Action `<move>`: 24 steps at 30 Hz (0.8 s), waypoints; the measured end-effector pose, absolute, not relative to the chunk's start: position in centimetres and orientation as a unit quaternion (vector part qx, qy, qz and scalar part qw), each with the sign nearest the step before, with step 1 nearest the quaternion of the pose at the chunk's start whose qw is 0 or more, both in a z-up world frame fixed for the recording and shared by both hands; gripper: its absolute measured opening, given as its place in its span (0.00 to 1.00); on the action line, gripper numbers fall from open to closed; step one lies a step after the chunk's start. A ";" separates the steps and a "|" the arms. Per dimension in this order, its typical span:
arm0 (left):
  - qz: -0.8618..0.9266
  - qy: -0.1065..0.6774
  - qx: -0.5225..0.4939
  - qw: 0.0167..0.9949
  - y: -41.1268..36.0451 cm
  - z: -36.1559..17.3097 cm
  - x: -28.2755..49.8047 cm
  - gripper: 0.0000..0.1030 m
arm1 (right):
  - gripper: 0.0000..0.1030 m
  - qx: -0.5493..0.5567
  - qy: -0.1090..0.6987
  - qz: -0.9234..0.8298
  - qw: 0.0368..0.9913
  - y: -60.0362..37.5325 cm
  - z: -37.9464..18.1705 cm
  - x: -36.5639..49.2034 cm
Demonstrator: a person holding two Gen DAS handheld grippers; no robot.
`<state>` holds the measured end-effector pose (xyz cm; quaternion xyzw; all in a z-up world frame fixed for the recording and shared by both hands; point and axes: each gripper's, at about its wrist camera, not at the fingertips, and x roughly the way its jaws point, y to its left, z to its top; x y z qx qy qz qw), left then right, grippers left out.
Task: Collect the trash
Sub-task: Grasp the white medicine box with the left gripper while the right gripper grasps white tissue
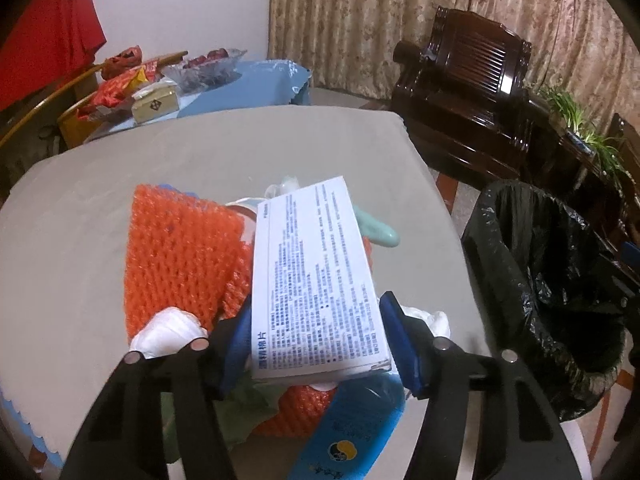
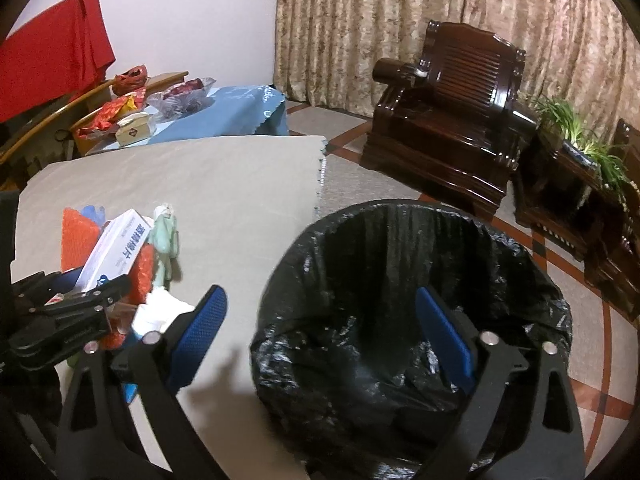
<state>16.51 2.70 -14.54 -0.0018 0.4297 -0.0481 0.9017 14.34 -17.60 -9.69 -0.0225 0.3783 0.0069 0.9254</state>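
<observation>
On the grey table (image 1: 100,208), nearest the camera, the left gripper (image 1: 318,344) straddles a white printed box (image 1: 316,276), blue pads beside its edges; whether they press is unclear. The box tops a trash pile with orange netting (image 1: 180,252). Beside the table, the right gripper (image 2: 322,332) hangs released over a black-lined bin (image 2: 408,320). Beyond stand a dark wooden armchair (image 2: 448,120) and patterned curtains (image 2: 400,20).

Right gripper (image 2: 320,332) jaws wide apart over black-lined bin (image 2: 408,320); left gripper (image 2: 100,292) at white box (image 2: 116,248) on table (image 2: 200,184).
</observation>
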 end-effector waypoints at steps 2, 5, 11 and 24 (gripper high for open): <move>-0.045 0.418 -0.005 0.907 3.2 -13.9 16.2 0.58 | 0.76 -0.012 0.380 0.030 0.925 -17.1 -9.5 14.5; -0.047 0.399 -0.013 0.916 4.1 -12.8 15.8 0.58 | 0.71 -0.007 0.378 0.048 0.924 -16.0 -9.4 14.6; -0.034 0.393 -0.012 0.919 6.4 -11.9 15.3 0.58 | 0.65 -0.014 0.380 0.088 0.921 -12.3 -10.2 14.6; -0.042 0.403 -0.009 0.914 8.3 -12.8 15.1 0.58 | 0.52 -0.046 0.417 0.136 0.898 -6.7 -16.0 16.6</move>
